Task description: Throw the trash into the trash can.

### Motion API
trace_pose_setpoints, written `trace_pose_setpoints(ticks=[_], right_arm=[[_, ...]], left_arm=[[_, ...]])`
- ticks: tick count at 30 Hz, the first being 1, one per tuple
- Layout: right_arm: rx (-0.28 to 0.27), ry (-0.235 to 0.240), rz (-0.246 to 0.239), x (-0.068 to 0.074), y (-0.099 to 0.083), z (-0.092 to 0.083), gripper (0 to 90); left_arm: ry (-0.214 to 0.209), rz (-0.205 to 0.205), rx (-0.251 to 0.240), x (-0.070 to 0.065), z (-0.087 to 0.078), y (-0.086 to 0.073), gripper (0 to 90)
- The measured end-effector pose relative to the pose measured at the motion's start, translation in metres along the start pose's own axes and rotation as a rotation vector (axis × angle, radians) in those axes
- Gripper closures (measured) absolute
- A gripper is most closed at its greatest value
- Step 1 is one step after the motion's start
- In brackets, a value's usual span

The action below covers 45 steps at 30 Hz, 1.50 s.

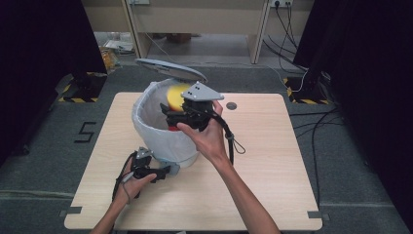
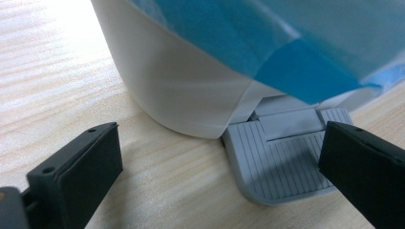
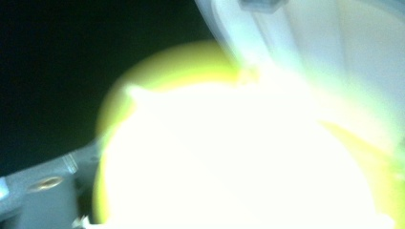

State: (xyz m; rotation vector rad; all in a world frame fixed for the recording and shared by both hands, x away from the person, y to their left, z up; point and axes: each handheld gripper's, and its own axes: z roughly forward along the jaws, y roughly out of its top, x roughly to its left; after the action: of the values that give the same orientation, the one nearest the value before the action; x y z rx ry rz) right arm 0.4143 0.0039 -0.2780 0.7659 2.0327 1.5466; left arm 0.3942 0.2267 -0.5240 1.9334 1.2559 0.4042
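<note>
While the left tongs point(image 1: 165, 170) lie low on the pale wooden bench point(image 1: 272, 161), their jaws stand spread apart just before the grey ribbed pedal point(image 2: 282, 162) at the foot of the white round pedal bin point(image 1: 163, 139). The left gripper view shows this closely: one jaw rests near the bare wood, the other overlaps the pedal's edge, though whether it touches I cannot tell. That view also shows the bin liner as a blue plastic film point(image 2: 286, 43) hanging over the white wall, whereas from the high view the liner looks pale.

From above, the bin's grey lid point(image 1: 170, 69) stands raised, and the right tongs point(image 1: 178, 114) reach over the rim into the opening, beside a yellow rounded object point(image 1: 176, 93) with some red below it. The right hand point(image 1: 209, 139) grips them from the near side. The right gripper view gives an overexposed yellow-white round shape point(image 3: 239, 157) close to the lens against the pale liner; whether the right jaws pinch it I cannot tell.

The bench stands on grey carpet point(image 1: 350, 170) marked with a "5", black curtains at either side, cables trailing on the right, and light wooden furniture point(image 1: 204, 19) behind.
</note>
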Motion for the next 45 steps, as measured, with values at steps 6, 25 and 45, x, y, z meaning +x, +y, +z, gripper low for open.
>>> trace_pose_setpoints(ticks=[6,25,45], right_arm=[[-0.036,-0.026,-0.012,-0.003,-0.001,-0.014,14.7],[-0.018,-0.083,-0.010,-0.037,-0.023,-0.057,14.9],[0.018,-0.190,0.049,-0.085,-0.073,-0.097,15.3]], left_arm=[[0.001,-0.001,-0.001,0.000,0.000,0.000,0.3],[0.002,-0.001,-0.003,0.000,0.000,0.000,0.3],[0.003,-0.001,-0.005,0.000,0.000,0.000,0.3]])
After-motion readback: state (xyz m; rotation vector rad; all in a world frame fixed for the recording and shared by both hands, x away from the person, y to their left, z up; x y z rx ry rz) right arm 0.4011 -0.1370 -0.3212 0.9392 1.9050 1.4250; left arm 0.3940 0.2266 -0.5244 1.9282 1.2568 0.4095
